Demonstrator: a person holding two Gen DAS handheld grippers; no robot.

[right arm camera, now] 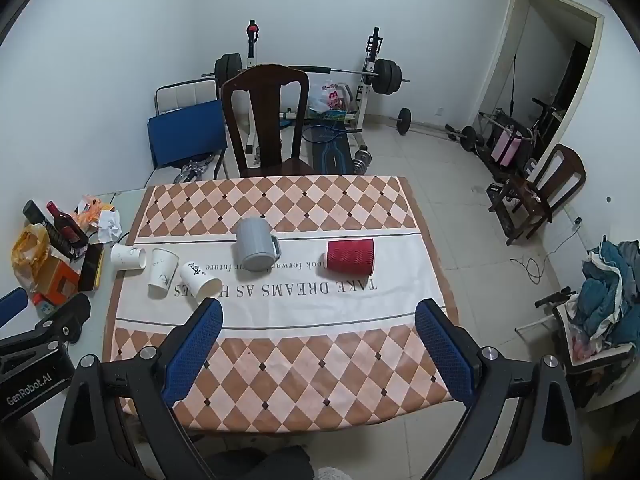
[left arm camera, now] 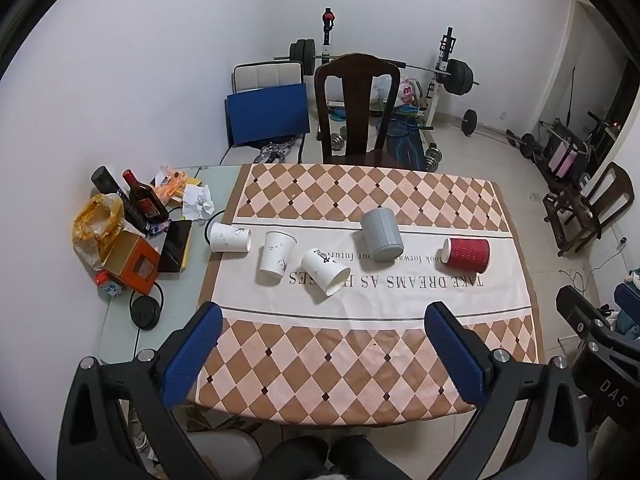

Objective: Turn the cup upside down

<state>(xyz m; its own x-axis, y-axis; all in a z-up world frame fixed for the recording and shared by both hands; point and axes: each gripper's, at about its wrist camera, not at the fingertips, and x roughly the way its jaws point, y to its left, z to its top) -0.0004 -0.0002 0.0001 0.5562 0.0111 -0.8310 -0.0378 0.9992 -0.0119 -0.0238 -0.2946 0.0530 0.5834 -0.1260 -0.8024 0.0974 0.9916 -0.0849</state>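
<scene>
Several cups sit in a row on the white band of the tablecloth [left arm camera: 400, 300]. A white paper cup [left arm camera: 230, 237] lies on its side at the far left. A second white cup [left arm camera: 277, 254] stands upright. A third white cup [left arm camera: 325, 271] lies tipped, its mouth toward me. A grey mug [left arm camera: 381, 239] stands upside down. A red ribbed cup [left arm camera: 466, 255] lies on its side. The same cups show in the right wrist view: white [right arm camera: 127, 257], white [right arm camera: 162, 273], white [right arm camera: 200, 281], grey mug [right arm camera: 257, 249], red [right arm camera: 351, 256]. My left gripper [left arm camera: 323, 320] and right gripper [right arm camera: 319, 316] are both open and empty, above the table's near half.
Clutter at the table's left: a dark bottle [left arm camera: 145, 202], an orange box [left arm camera: 130, 260], a yellow bag [left arm camera: 96, 224], crumpled paper [left arm camera: 198, 200], a black phone [left arm camera: 175, 246]. A wooden chair [left arm camera: 357, 108] stands behind the table. Weights lie on the floor beyond.
</scene>
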